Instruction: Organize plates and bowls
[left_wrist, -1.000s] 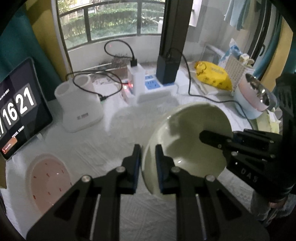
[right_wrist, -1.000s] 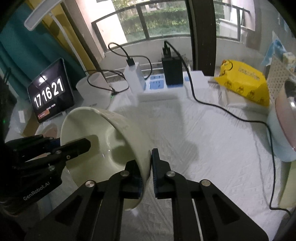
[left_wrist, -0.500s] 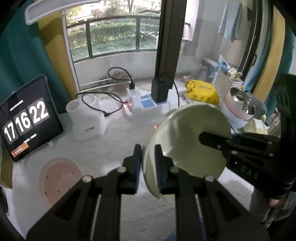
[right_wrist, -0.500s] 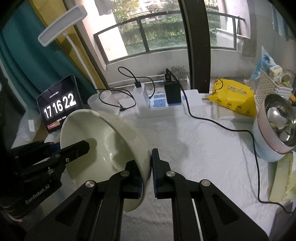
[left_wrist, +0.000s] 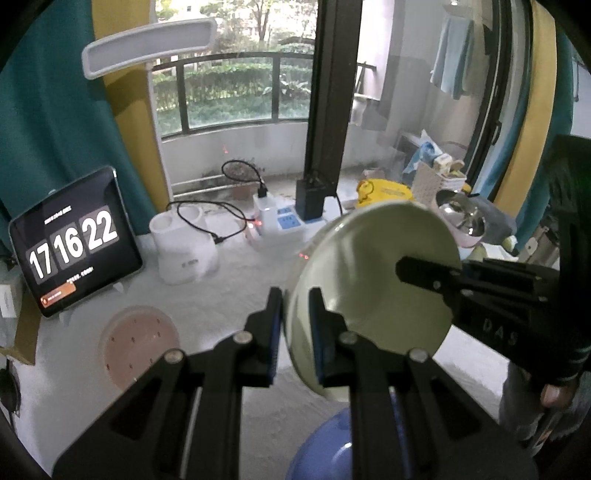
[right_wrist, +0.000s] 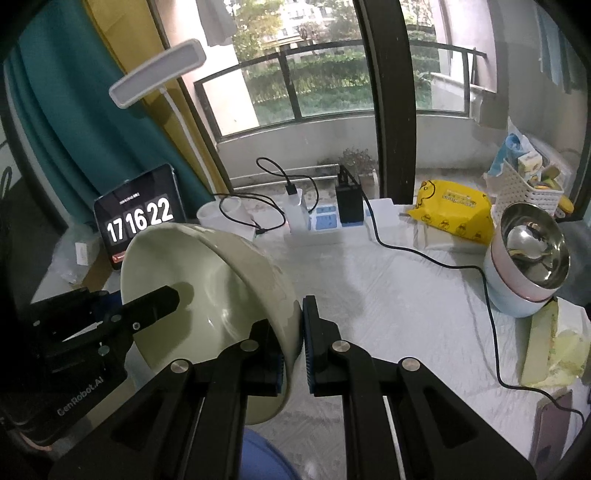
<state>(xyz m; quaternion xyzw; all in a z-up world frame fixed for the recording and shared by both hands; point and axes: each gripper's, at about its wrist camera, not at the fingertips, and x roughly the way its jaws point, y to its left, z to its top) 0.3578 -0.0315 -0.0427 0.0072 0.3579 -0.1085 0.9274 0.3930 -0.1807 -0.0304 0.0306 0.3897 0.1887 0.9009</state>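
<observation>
A pale green bowl (left_wrist: 373, 295) hangs tipped on its side above the white table (right_wrist: 406, 306), pinched on opposite rims. The left gripper (left_wrist: 295, 332) clamps its left rim; the right gripper (right_wrist: 293, 347) clamps its right rim. Below, at the near edge, sits a blue bowl (left_wrist: 332, 450). Far left lies a pink plate (left_wrist: 138, 345).

Bare white cloth (right_wrist: 406, 295) lies open ahead of my right gripper (right_wrist: 293, 347). A black cable (right_wrist: 436, 258) crosses it; the steel pot (right_wrist: 532, 258) blocks the right edge.
</observation>
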